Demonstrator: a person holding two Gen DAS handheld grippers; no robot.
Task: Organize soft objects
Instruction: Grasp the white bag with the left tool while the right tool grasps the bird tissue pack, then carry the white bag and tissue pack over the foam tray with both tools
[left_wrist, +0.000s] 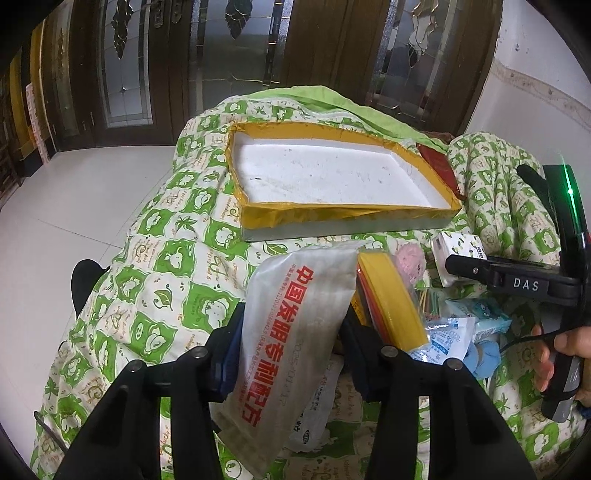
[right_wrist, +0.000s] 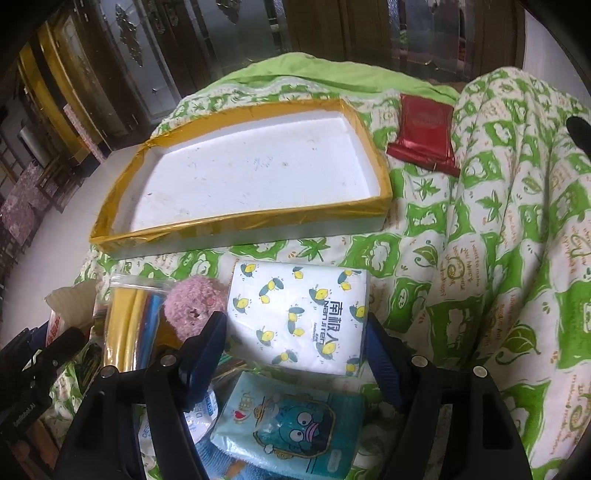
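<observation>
My left gripper is shut on a translucent plastic packet with red Chinese print, held above the quilt in front of the white tray with a yellow taped rim. My right gripper is open, its fingers on either side of a white tissue pack with lemon print, which lies on the quilt; it also shows in the left wrist view. A teal cartoon tissue pack lies below it. A pink plush toy sits at its left. The tray holds nothing.
A zip bag of yellow and coloured sheets lies beside the packet. A red foil packet lies right of the tray. Small white sachets and a blue cloth lie in the pile. The green-patterned quilt bulges at the right. Floor lies left.
</observation>
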